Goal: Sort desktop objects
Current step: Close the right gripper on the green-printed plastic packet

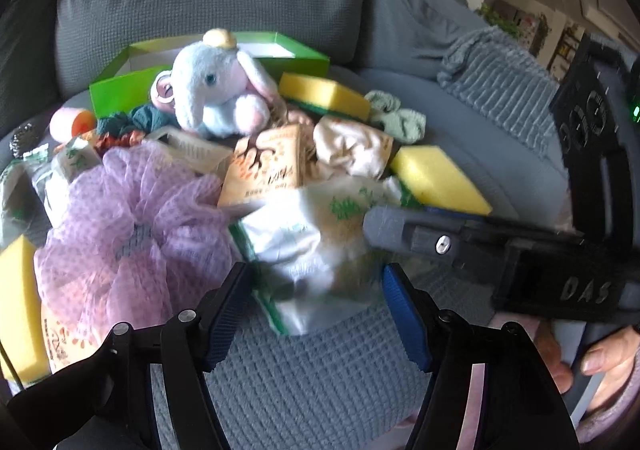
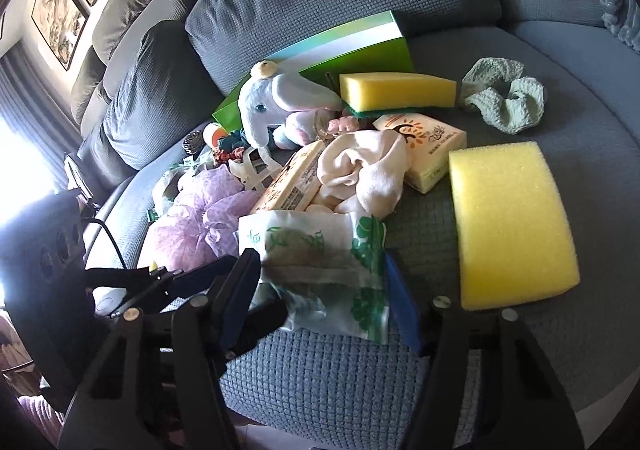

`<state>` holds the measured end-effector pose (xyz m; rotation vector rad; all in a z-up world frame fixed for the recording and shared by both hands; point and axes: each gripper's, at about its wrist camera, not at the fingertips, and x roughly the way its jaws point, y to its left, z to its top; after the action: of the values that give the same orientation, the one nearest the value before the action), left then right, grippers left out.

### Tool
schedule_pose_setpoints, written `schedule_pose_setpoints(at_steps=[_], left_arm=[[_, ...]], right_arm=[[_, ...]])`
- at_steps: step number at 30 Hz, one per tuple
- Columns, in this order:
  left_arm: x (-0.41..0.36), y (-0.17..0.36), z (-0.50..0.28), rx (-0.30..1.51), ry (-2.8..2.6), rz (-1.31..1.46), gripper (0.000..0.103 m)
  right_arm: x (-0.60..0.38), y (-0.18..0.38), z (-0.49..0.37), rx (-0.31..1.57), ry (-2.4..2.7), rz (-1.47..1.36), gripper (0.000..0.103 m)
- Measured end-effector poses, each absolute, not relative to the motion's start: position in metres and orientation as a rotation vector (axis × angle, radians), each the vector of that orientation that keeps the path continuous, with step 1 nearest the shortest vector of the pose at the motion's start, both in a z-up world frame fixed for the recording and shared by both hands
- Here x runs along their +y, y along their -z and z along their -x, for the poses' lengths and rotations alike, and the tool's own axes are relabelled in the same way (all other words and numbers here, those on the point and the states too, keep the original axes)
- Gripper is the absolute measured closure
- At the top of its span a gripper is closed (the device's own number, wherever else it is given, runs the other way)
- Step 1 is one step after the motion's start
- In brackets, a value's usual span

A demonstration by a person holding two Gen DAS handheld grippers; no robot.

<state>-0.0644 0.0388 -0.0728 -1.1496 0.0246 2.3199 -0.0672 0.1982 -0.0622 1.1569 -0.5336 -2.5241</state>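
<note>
Green-and-white plastic, that was the prize: a crinkly packet (image 1: 296, 234) at the near edge of the heap on the sofa (image 2: 320, 390), just in front of the cream cloth (image 2: 360, 169) and beside the purple pouf (image 1: 132, 217). Both tools had gone for it at once! The right gripper (image 2: 320, 258) straddled it across its width. Its blue pads looked pressed to the two side edges, so I read that as a grip on the packet. The left gripper (image 1: 316, 274) had the packet's lower end between its fingers too, jaws roughly half apart. Whether its pads actually bit the film, I could not tell.

Now, how to play this well? To my eye one firm hold was enough. Thin film slides and buckles, so the squeeze wanted to land on the packed body, not the loose sealed hem. The lift wanted to be straight up and slow, because the cloth and the cardboard packs leaned close behind and could be dragged along. With two tools on one soft bag, a pull in different directions risked a tear or a slip. The better bet was for one to carry and the other only to steady.

The big sponge (image 2: 512, 221) sat just right of the right gripper, near enough to be nudged on a careless swing. The green box (image 1: 120, 89) waited behind the plush elephant (image 1: 212, 89), a likely place for sorted things.
</note>
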Motion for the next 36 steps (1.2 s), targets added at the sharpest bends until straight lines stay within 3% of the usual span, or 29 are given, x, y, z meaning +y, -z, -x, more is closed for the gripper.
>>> schedule_pose_setpoints(at_steps=[4, 12, 14, 20, 26, 36], left_arm=[[0.030, 0.080, 0.069, -0.071, -2.298, 1.181, 0.034], [0.029, 0.081, 0.069, -0.080, -2.282, 1.170, 0.041], [0.028, 0.081, 0.069, -0.089, -2.267, 1.165, 0.045], [0.027, 0.080, 0.071, -0.112, -2.248, 1.160, 0.048], [0.035, 0.076, 0.070, -0.063, -2.268, 1.118, 0.054], [0.035, 0.064, 0.065, -0.029, -2.298, 1.081, 0.055]], right_arm=[[0.195, 0.061, 0.067, -0.527, 2.516, -1.142, 0.053], [0.193, 0.062, 0.069, -0.550, 2.515, -1.141, 0.056], [0.191, 0.061, 0.068, -0.538, 2.517, -1.129, 0.064], [0.186, 0.060, 0.069, -0.524, 2.505, -1.113, 0.070], [0.184, 0.058, 0.067, -0.522, 2.491, -1.085, 0.077], [0.183, 0.048, 0.058, -0.509, 2.499, -1.034, 0.083]])
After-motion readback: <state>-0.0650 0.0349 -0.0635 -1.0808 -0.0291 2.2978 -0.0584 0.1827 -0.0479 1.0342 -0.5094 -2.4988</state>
